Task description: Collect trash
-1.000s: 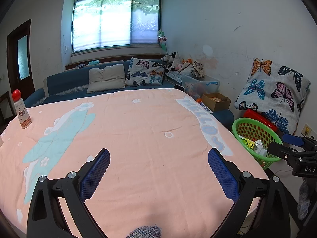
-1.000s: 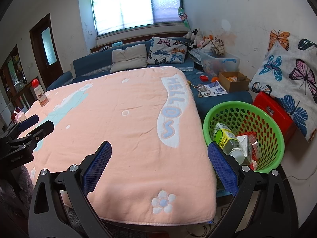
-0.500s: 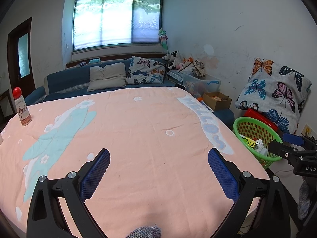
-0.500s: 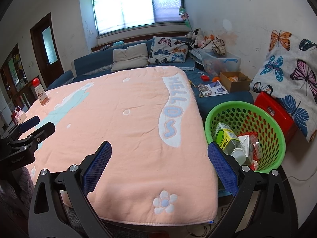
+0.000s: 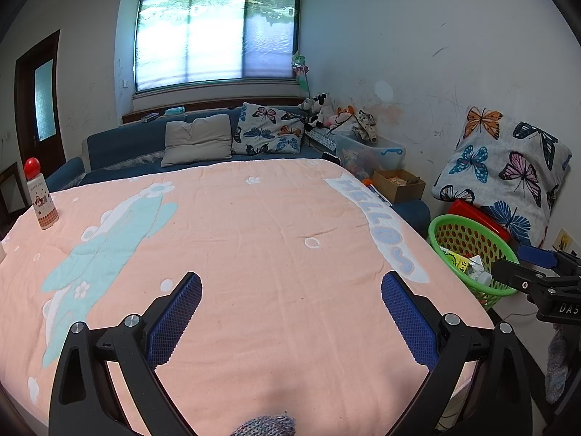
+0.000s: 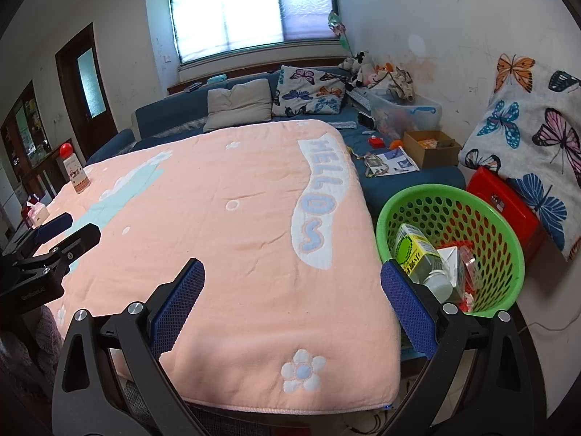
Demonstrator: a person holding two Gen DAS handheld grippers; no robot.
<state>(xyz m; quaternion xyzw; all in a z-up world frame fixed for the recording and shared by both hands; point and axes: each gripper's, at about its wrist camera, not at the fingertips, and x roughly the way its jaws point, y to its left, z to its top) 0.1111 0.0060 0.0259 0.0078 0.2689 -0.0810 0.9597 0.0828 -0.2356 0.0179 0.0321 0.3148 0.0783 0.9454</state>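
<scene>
A green basket point(image 6: 504, 232) stands on the floor at the right of the pink blanket point(image 6: 236, 239); it holds a green-labelled carton point(image 6: 414, 250), a bottle and other trash. It also shows in the left wrist view point(image 5: 461, 232). A red-capped bottle point(image 5: 40, 200) stands upright at the blanket's far left edge, also seen in the right wrist view point(image 6: 74, 174). My left gripper point(image 5: 290, 294) is open and empty above the blanket's near part. My right gripper point(image 6: 292, 283) is open and empty over the blanket's near right corner, beside the basket.
A blue sofa point(image 5: 127, 145) with cushions lies beyond the blanket. A clear storage box point(image 6: 406, 112), a cardboard box point(image 6: 432, 147), a red box point(image 6: 508, 203) and a butterfly pillow point(image 6: 533, 138) line the right wall. A tissue box point(image 6: 34, 212) sits far left.
Both grippers have drifted slightly back and upward; the view of the blanket and basket has shifted a little. Both stay open and empty.
</scene>
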